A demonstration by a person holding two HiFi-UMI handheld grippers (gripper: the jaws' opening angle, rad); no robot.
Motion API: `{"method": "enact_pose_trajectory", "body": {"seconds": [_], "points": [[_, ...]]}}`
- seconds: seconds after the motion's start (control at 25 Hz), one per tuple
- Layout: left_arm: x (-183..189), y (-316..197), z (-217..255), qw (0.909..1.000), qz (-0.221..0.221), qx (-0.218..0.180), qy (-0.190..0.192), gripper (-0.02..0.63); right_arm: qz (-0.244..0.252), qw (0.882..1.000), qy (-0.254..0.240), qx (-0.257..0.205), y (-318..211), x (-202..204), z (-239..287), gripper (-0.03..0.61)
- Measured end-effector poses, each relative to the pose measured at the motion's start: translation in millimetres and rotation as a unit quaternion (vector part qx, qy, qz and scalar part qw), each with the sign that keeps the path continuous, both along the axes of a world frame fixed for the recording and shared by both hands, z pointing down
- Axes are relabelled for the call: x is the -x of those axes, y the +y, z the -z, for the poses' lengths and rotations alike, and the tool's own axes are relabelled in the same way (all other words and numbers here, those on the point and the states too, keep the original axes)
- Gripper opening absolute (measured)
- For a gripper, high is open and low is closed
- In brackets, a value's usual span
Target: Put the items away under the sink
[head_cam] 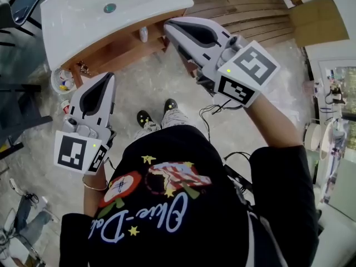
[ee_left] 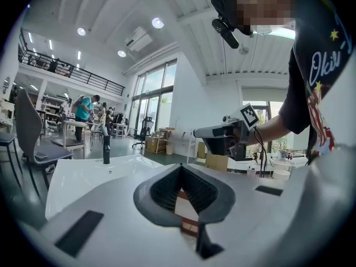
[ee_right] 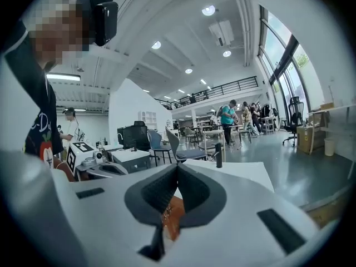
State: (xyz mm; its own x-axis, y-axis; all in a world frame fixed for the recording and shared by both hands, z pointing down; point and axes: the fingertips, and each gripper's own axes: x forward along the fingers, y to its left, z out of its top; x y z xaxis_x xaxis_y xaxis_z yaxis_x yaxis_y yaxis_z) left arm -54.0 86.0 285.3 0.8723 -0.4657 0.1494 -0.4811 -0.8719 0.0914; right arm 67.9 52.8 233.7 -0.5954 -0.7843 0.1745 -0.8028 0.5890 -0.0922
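- Nothing is held right now. The left gripper [head_cam: 107, 78] is closed with nothing between its jaws, and the right gripper [head_cam: 168, 25] is closed the same way.
- A small white bottle [head_cam: 144, 34] is seen on the wooden shelf [head_cam: 119, 49] under the white sink [head_cam: 72, 15]. It looks like it has been put away already.
- A white basket [head_cam: 60, 81] with little colourful things is seen by the left end of the sink. It cannot be told if it sits on the floor or on the shelf. It may be what is left to do.
- Cardboard boxes [head_cam: 314, 18] are stacked far off to the right.
- Cables [head_cam: 214, 113] lie on the floor near the feet and could be tripped on.
- The way to the shelf looks open.
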Motion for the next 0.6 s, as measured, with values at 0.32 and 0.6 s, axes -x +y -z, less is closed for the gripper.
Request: {"method": "enact_pose_trajectory", "body": {"seconds": [0.32,0.6], "points": [[-4,-2,-2,1.0,0.0,0.003,0.002,0.006,-0.011,1.0,0.006,0.012,1,-10,-8,0.006],[-7,2,-3,1.0,0.0,0.005,0.002,0.006,-0.015,1.0,0.007,0.017,7,-14,-13,0.006]]}}
